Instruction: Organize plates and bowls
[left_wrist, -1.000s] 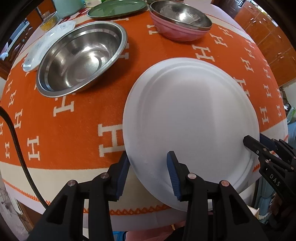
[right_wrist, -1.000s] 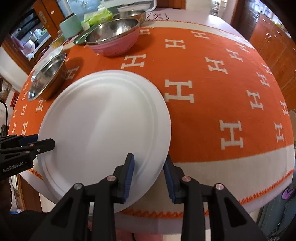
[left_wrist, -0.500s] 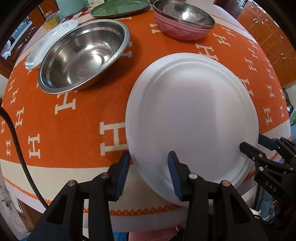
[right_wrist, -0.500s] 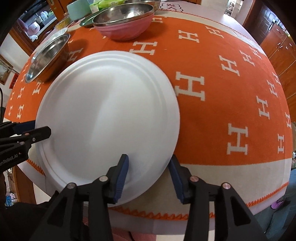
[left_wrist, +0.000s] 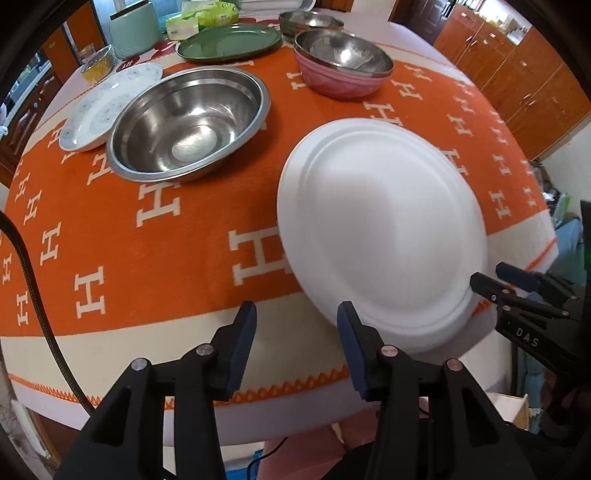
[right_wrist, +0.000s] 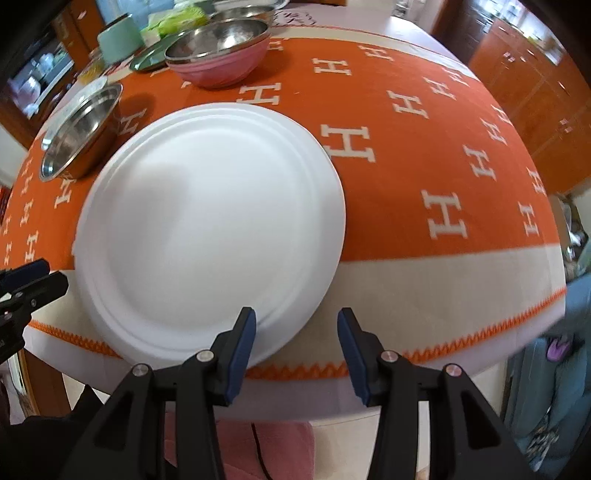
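A large white plate (left_wrist: 380, 236) (right_wrist: 210, 229) lies on the orange tablecloth near the table's front edge. My left gripper (left_wrist: 295, 332) hovers just off its near-left rim. Its jaws are opening, and only cloth shows between them. The plate's rim passes beside its right fingertip (left_wrist: 347, 325). My right gripper (right_wrist: 295, 328) stands open at the plate's near-right rim, which sits by its left fingertip (right_wrist: 245, 328) with nothing gripped. Each gripper shows at the edge of the other's view: right gripper (left_wrist: 517, 291), left gripper (right_wrist: 33, 284).
A big steel bowl (left_wrist: 188, 122) (right_wrist: 81, 129) stands at the left. Behind it are a patterned white plate (left_wrist: 107, 103) and a green plate (left_wrist: 229, 42). A pink bowl with a steel bowl nested in it (left_wrist: 343, 66) (right_wrist: 221, 51) sits further back. A mint canister (left_wrist: 135, 27) stands at the rear.
Both grippers had the plate's rim between their jaws. Both have widened and drawn off it, the left one leftward and the right one rightward. The plate now lies free.
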